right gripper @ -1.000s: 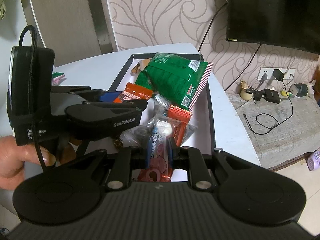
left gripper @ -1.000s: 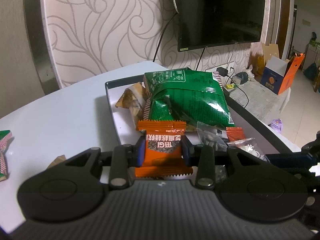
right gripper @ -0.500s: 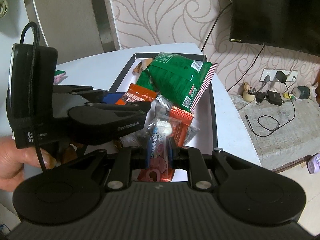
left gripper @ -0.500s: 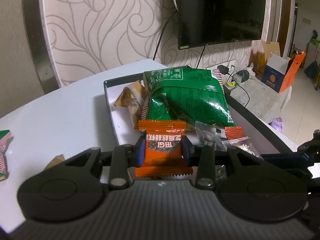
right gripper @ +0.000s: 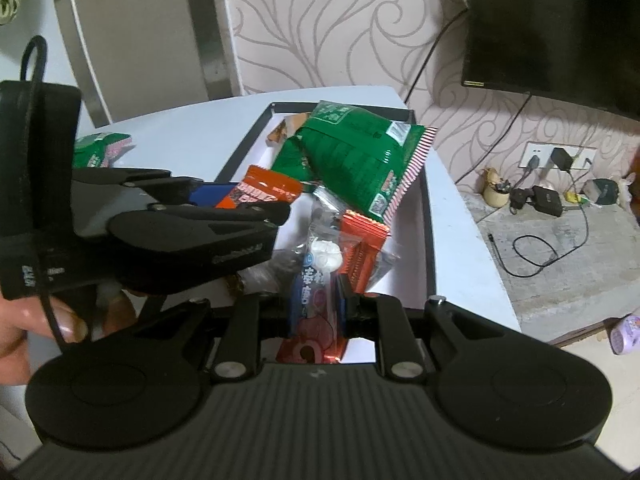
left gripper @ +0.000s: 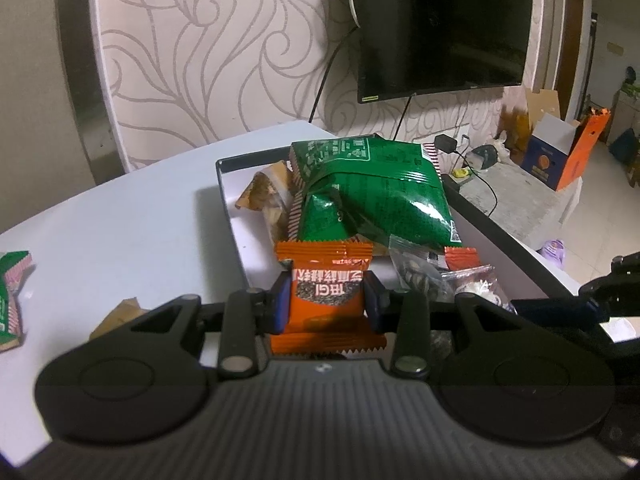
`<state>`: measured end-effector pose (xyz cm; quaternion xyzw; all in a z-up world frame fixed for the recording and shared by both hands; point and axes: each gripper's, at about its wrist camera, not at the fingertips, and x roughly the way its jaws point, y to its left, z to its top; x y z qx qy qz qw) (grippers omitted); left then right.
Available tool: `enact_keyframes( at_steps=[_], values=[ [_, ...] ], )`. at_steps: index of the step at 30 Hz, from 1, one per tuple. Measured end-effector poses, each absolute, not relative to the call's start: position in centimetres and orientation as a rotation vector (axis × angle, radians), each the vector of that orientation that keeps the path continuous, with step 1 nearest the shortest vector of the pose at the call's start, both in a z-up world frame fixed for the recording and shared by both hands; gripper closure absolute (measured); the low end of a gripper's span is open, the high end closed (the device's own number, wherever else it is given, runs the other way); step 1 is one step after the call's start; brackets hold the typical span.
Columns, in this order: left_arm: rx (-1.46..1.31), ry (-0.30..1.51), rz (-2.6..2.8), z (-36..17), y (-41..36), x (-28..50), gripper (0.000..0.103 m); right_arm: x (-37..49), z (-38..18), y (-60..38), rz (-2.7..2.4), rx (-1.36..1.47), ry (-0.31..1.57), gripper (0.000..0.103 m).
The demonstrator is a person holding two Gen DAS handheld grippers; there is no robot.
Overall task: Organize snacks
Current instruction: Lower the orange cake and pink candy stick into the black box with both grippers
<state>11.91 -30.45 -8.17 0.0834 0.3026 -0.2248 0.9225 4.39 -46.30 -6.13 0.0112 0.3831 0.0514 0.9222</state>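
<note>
Left wrist view: an orange packet [left gripper: 326,294] with white Chinese lettering is pinched by the left gripper [left gripper: 326,300] above the black-rimmed tray [left gripper: 496,236]; one green bag [left gripper: 372,188] lies ahead.

Right wrist view: one blue-and-red packet [right gripper: 316,312] is clamped by the right gripper [right gripper: 316,304] at the tray's near edge; bare table [right gripper: 192,140] is seen ahead-left

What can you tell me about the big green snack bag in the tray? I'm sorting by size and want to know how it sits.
The big green snack bag is a glossy, puffed foil-like pouch with white print and red-and-white striped sealed edges. It lies tilted in the far part of the black-rimmed tray, propped on other snacks. A tan wrapped snack sits against its left side, and its near end overlaps a clear packet. Its right edge overhangs the tray's rim in the right wrist view. Neither gripper touches it.
</note>
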Motion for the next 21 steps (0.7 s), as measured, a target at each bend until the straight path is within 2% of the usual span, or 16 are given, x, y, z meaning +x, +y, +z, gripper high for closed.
enact_keyframes(
  at_steps=[21],
  values=[
    [0.207,0.627,-0.514,-8.4,-30.6,13.0,0.062,5.0,-6.3,-44.5,-0.009,0.015,0.801,0.083]
  ],
)
